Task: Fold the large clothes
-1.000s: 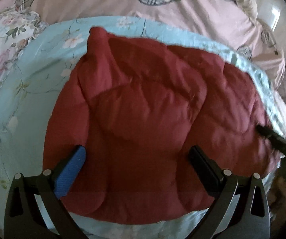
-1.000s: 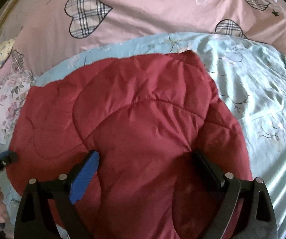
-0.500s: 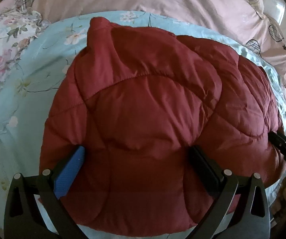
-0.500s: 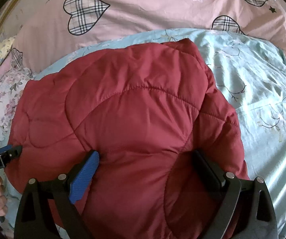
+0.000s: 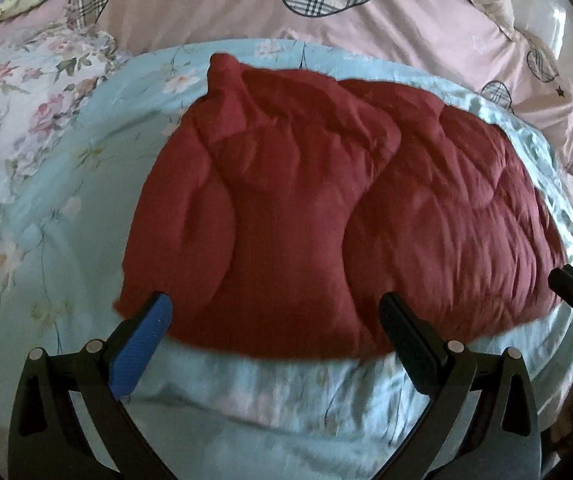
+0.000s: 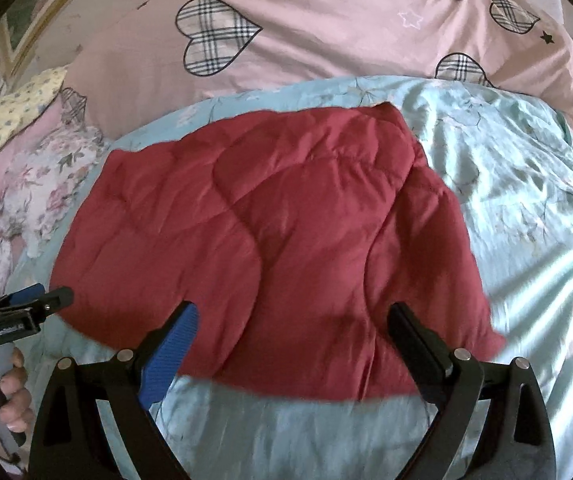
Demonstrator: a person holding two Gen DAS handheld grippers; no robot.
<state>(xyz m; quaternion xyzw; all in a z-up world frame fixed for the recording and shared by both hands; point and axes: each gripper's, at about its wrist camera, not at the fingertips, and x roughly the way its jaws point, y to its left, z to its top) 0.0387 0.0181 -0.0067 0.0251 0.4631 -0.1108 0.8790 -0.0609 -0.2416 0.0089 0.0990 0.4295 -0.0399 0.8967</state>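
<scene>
A dark red quilted padded jacket (image 5: 326,216) lies folded in a puffy heap in the centre of both views, resting on a pale blue floral satin quilt (image 5: 66,208). The left gripper (image 5: 274,320) has its jaws spread wide and holds nothing, its tips at the jacket's lower edge (possibly just above it; the edge is blurred). The right gripper (image 6: 292,328) is likewise spread and empty. A pink heart-patterned sheet (image 6: 326,32) fills the upper frame.
</scene>
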